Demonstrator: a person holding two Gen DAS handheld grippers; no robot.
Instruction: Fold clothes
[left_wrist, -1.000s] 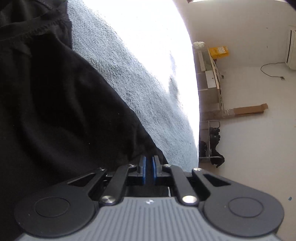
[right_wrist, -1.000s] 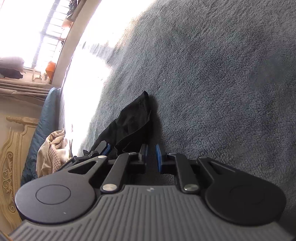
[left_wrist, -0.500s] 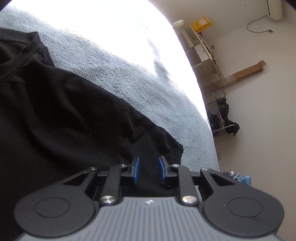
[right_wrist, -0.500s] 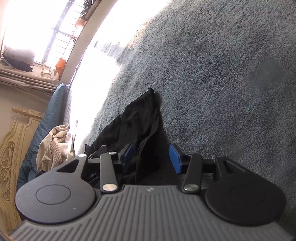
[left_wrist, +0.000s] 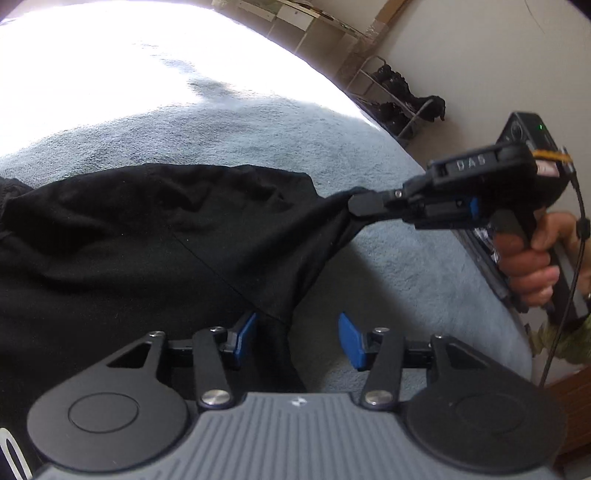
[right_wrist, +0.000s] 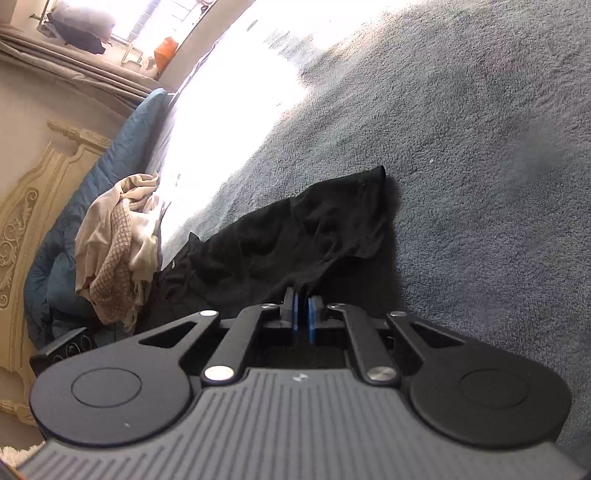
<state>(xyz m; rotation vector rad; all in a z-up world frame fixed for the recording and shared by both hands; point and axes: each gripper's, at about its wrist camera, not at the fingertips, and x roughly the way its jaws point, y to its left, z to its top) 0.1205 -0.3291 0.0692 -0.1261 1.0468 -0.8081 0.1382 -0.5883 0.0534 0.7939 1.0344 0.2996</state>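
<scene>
Black garment (left_wrist: 147, 240) spread on a bed covered with a grey fleece blanket (left_wrist: 258, 133). In the left wrist view the cloth lies mostly flat, its long axis running across the frame from the left edge toward the right, where one corner is drawn out to a point and lifted off the blanket. That corner is pinched in the right tool (left_wrist: 360, 205), whose blue pads are pressed together on the fabric; a person's hand (left_wrist: 528, 258) holds its grip. The left tool (left_wrist: 297, 341) stands with its pads wide apart, a dark fold of the garment lying between them, untouched by the right-side pad; contact with the other pad cannot be told. In the right wrist view the garment (right_wrist: 295, 236) trails away from the closed right tool (right_wrist: 302, 317), one free corner pointing up the bed. A heap of beige clothes (right_wrist: 118, 240) rests against a blue cushion (right_wrist: 122, 147) near a carved headboard (right_wrist: 22, 221).
</scene>
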